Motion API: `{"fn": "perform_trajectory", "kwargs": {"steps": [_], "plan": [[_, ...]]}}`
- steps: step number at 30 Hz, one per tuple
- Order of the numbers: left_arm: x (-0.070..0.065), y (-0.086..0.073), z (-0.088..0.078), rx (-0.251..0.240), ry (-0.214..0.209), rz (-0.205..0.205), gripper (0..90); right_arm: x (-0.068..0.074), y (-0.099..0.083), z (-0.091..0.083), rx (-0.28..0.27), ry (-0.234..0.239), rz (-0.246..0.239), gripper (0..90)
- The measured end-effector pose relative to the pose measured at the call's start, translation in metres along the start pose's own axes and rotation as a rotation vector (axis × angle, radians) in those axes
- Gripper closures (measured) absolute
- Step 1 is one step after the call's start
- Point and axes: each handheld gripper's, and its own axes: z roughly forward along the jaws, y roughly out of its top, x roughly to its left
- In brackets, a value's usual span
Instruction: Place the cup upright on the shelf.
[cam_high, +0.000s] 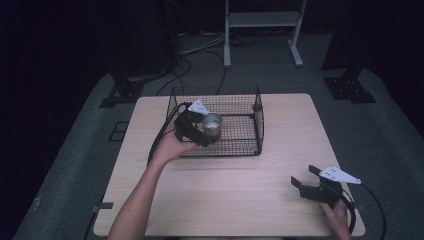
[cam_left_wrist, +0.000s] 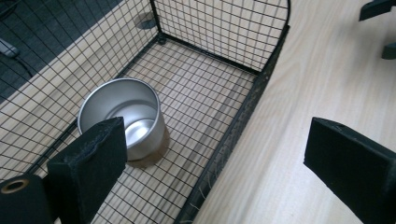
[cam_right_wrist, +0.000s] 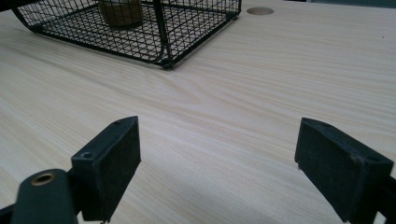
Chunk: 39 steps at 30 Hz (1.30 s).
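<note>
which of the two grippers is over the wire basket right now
The left gripper, jaws open above the metal bowl standing inside the wire basket. The right gripper sits apart, over bare table near the front right corner.

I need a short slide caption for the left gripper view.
Open left gripper above a wire basket holding an empty steel bowl on a wooden table.
</note>
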Motion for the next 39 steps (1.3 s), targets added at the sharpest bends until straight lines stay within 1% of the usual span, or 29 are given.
{"fn": "perform_trajectory", "kwargs": {"steps": [17,21,22,24,30,35,37,39], "plan": [[-0.017,-0.024,-0.009,-0.018,-0.018,0.009,4.8,0.0,0.0,0.0,0.0,-0.005,-0.001,13.6],[-0.021,-0.03,-0.009,-0.022,-0.017,0.011,4.7,0.0,0.0,0.0,0.0,-0.005,-0.002,13.6],[-0.022,-0.031,-0.009,-0.026,-0.018,0.013,4.7,0.0,0.0,0.001,-0.004,-0.007,-0.008,13.6],[-0.024,-0.033,-0.01,-0.029,-0.02,0.014,4.7,0.001,0.0,0.0,0.002,-0.006,0.001,13.6],[-0.03,-0.041,-0.012,-0.027,-0.016,0.023,4.3,0.001,0.0,0.0,0.002,-0.007,0.0,13.6],[-0.034,-0.048,-0.015,-0.04,-0.022,0.018,4.3,0.001,0.0,0.0,0.003,-0.008,0.0,13.6],[-0.036,-0.05,-0.016,-0.04,-0.023,0.022,4.3,0.001,0.0,0.0,0.003,-0.009,-0.001,13.6],[-0.038,-0.053,-0.017,-0.049,-0.022,0.015,4.3,0.001,0.0,0.0,0.003,-0.009,-0.001,13.6]]}}
